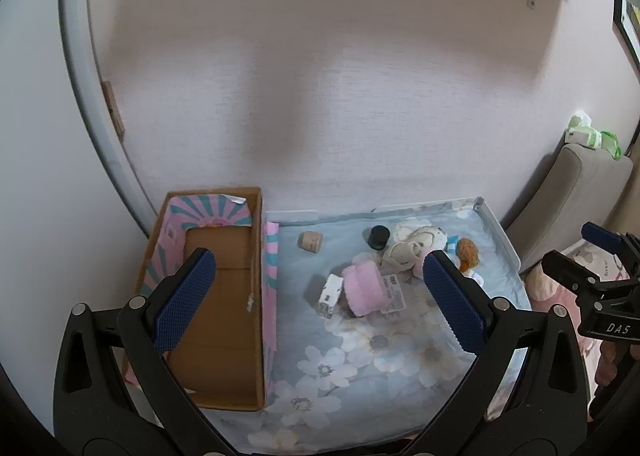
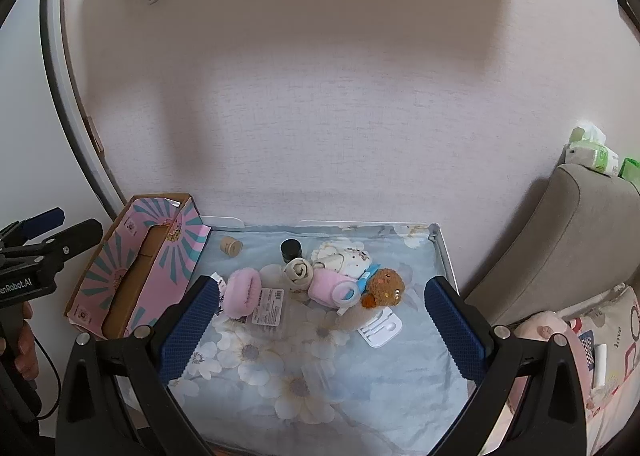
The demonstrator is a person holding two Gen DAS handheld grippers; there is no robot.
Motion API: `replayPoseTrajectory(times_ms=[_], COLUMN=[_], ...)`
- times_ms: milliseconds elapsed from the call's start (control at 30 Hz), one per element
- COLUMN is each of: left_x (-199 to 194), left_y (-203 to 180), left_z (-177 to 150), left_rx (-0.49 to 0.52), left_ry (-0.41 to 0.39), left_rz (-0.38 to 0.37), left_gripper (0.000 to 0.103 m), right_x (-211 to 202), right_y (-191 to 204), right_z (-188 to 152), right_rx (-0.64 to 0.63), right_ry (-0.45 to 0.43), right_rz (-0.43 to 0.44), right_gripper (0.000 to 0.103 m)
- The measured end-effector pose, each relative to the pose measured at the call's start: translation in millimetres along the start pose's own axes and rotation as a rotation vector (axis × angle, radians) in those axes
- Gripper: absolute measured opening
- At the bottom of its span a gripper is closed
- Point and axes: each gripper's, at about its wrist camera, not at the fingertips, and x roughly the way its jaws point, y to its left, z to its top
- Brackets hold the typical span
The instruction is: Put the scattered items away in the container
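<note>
Blue-padded fingers [image 1: 188,296] of the left gripper [image 1: 316,296] stood wide apart and empty above a flower-print cloth [image 1: 360,368] covering the desk, one finger over the box [image 1: 224,320] and the other over the clutter. The right gripper [image 2: 320,332] hung likewise, its fingers [image 2: 452,332] spread with nothing between them, well short of the items.

The cardboard box, pink with teal sunburst stripes on its flaps, sat at the cloth's left edge against the wall [image 2: 320,95]; what showed of its brown floor was bare.

The scattered items lay outside it, in a loose heap at mid-cloth: a pink fluffy band [image 2: 240,292] resting on a clear labelled packet [image 2: 268,308], a small white carton [image 1: 331,293] beside it, a rolled cream cloth [image 2: 298,271], a pink mitt [image 2: 330,286], a white bib-like cloth [image 2: 344,258] and a brown bear toy [image 2: 386,286]. A white plastic tray [image 2: 380,330] lay just in front of the bear. Farther back, apart from the heap, stood a black jar [image 2: 291,248] and a tan cork-like stopper [image 2: 231,246] on its side.

At the left of the right wrist view, a hand [image 2: 25,340] gripped the handle of the left gripper. A grey cushion [image 2: 560,240] stood at right.
</note>
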Motion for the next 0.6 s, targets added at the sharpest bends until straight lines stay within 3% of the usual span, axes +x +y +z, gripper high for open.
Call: replayPoseTrajectory(times_ms=[533, 600], left_x=[-5.6, -6.3], left_y=[-4.7, -4.0], left_z=[-2.7, -2.7], left_rx=[-0.005, -0.012], left_ry=[-0.017, -0.018], left_rz=[0.027, 0.024], left_gripper=[0.103, 0.103], right_x=[-7.0, -6.1], right_y=[-3.0, -4.4], right_z=[-3.0, -3.6], right_rx=[0.003, 0.015], right_ry=[-0.018, -0.014], right_rz=[-0.008, 0.026], right_gripper=[0.102, 0.102])
